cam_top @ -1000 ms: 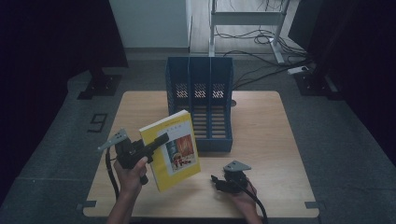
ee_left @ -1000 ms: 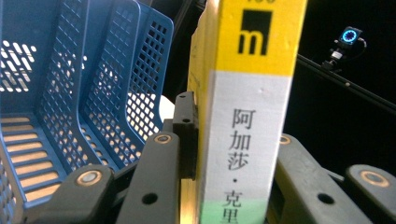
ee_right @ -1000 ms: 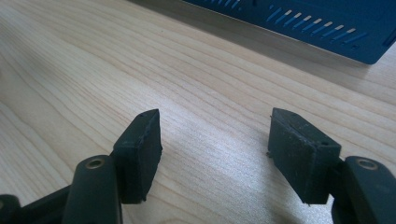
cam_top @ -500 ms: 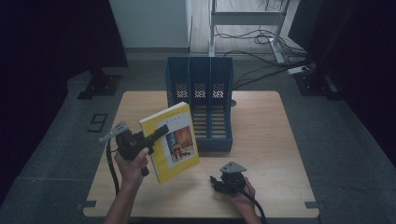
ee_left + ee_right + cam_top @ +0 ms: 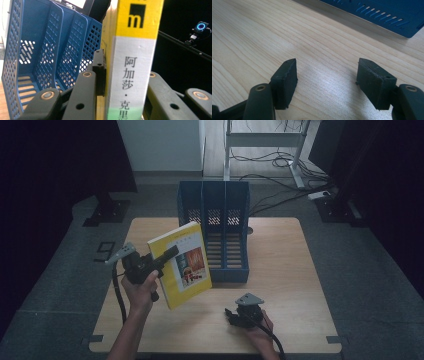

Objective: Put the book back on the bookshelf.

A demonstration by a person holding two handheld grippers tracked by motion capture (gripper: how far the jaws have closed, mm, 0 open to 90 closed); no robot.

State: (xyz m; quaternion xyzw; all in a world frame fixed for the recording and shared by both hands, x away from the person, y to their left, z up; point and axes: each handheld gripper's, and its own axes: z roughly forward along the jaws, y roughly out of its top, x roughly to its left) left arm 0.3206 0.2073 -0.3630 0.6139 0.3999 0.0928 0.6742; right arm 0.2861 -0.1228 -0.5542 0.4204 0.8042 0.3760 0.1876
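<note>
- The left hand-held gripper (image 5: 167, 256) is squeezing a yellow book (image 5: 182, 265) by its spine, and its jaws are pressing tight on both sides of it.
- The book is hanging in the air just to the left of the blue file rack (image 5: 217, 227), near the rack's front end and above the wooden surface (image 5: 290, 270).
- The book is standing almost upright and is leaning a little, with its cover facing the camera in the high view.
- In the left gripper view the book's spine (image 5: 132, 62) is running straight up between the jaws, and the blue file rack (image 5: 50, 50) is waiting just behind it with its slots open.
- The rack's three slots are running long from front to back, so I think the book's long side is needing to line up with a slot before it goes in.
- The left hand is nearer to the rack than the right hand.
- The right hand-held gripper (image 5: 235, 317) is resting low on the surface, in front of the rack's right side.
- Its jaws are standing partly open, and they are holding nothing (image 5: 325, 75).
</note>
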